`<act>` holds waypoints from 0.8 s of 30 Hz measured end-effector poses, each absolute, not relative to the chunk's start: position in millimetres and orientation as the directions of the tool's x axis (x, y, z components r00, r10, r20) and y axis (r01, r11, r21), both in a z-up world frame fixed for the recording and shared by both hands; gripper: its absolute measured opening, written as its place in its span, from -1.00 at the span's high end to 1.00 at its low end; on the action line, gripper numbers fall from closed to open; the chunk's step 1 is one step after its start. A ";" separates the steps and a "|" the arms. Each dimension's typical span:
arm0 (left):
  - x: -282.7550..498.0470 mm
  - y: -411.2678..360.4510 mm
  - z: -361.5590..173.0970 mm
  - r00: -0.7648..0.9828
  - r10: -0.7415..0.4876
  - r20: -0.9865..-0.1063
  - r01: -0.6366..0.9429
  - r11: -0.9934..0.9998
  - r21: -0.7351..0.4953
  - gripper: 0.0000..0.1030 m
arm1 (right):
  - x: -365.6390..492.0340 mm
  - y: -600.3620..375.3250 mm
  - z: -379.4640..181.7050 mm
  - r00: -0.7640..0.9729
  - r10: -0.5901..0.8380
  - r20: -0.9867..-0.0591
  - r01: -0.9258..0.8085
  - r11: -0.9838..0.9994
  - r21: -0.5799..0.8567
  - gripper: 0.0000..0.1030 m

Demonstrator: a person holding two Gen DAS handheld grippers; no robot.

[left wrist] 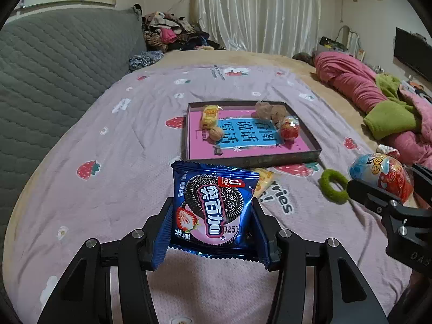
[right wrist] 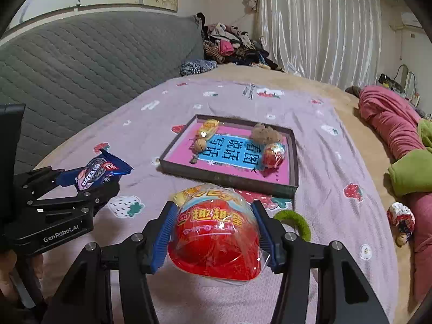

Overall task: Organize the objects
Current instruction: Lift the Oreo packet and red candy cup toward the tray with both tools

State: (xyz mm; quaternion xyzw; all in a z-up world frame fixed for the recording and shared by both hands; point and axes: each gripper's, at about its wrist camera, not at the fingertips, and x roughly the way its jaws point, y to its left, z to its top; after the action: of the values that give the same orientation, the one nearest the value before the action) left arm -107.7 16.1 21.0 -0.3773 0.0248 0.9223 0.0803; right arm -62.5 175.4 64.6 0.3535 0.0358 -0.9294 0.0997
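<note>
You're working above a bed blanket (left wrist: 113,140) where the shallow tray (left wrist: 307,137) is sitting ahead. Your left gripper (left wrist: 212,216) is clamping the blue cookie packet (left wrist: 213,208); your right gripper (right wrist: 214,232) is squeezing the red egg toy (right wrist: 216,245).

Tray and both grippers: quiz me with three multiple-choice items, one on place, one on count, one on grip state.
1. Where does the green ring lie?
A in the tray
B on the sheet outside the tray
C in a gripper

2. How many wrapped toy eggs lie in the tray?
A one
B two
C none

3. What does the left gripper hold?
A nothing
B the walnut
C the Oreo packet

Answers: 1 B, it rests on the sheet near the tray's front wall. 2 A, only one egg sits inside. 3 C, both fingers press the packet's sides.
</note>
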 end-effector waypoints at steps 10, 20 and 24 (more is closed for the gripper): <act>-81.7 12.6 47.2 -0.734 0.118 -0.669 -0.159 -0.987 0.001 -0.06 | -37.6 164.0 88.2 -0.753 -0.179 -0.633 0.242 -0.970 -0.013 -0.09; -73.5 5.9 66.4 -0.757 0.107 -0.645 -0.143 -0.990 0.003 -0.06 | -28.6 158.2 108.8 -0.771 -0.191 -0.608 0.258 -0.966 -0.024 -0.09; -72.4 5.1 70.4 -0.762 0.115 -0.638 -0.143 -0.990 -0.007 -0.06 | -27.5 157.0 113.1 -0.772 -0.192 -0.605 0.263 -0.964 -0.030 -0.09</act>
State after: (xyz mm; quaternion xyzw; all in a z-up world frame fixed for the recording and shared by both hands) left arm -72.4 5.1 70.4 -0.3383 0.0209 0.9383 0.0688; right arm -27.5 157.0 113.1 0.3148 0.0566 -0.9397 0.1212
